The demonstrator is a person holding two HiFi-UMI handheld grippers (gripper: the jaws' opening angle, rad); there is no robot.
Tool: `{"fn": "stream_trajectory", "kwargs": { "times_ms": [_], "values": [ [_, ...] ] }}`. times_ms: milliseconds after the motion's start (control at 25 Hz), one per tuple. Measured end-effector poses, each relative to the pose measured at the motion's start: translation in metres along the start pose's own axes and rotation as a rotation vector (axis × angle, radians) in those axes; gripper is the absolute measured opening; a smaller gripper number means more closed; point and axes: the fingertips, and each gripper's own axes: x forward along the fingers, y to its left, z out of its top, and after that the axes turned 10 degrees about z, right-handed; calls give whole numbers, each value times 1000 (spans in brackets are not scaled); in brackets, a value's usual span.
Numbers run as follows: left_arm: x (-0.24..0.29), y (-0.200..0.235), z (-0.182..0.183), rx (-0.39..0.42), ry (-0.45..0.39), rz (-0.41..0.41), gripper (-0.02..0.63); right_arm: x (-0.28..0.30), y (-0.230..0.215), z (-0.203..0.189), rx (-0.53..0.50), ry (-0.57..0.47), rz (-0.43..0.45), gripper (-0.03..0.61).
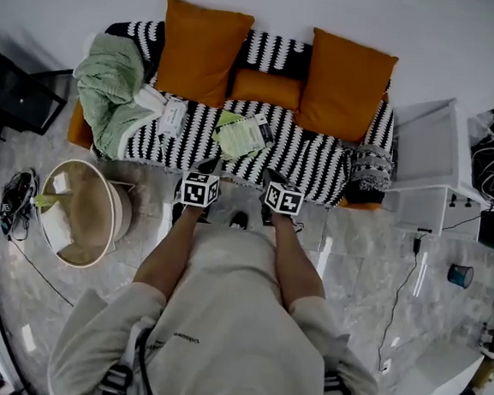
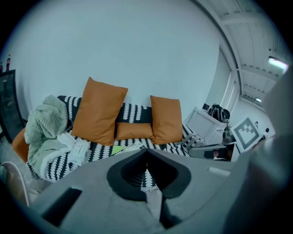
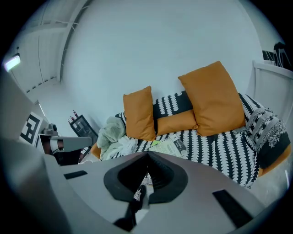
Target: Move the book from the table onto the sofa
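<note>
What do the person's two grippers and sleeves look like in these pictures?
The left gripper and right gripper each have a grey body, black-lined jaws and a white cube with black square markers. The person wears a pale beige short-sleeved shirt.

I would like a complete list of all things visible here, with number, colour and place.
Patterned fabric sofa: one, black-white, by the wall.
Large square cushions: two, orange, on sofa back.
Small oblong cushion: one, orange, between them.
Crumpled blanket: one, pale green, sofa's picture-left end.
Thin book: one, pale with green, seat middle.
Flat packet: one, white, beside blanket.
Round side table: one, beige, floor near blanket.
Shelf unit: one, white, opposite end.
Left gripper, right gripper: two, grey, shut, empty, before sofa.
</note>
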Motion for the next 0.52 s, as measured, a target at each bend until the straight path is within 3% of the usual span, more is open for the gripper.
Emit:
{"fn": "stream_trajectory", "kwargs": {
  "times_ms": [520],
  "values": [
    [8,-9,-10,-17,33,-17,9,-3,-11,-6,-1,27,-12,6]
  ]
}}
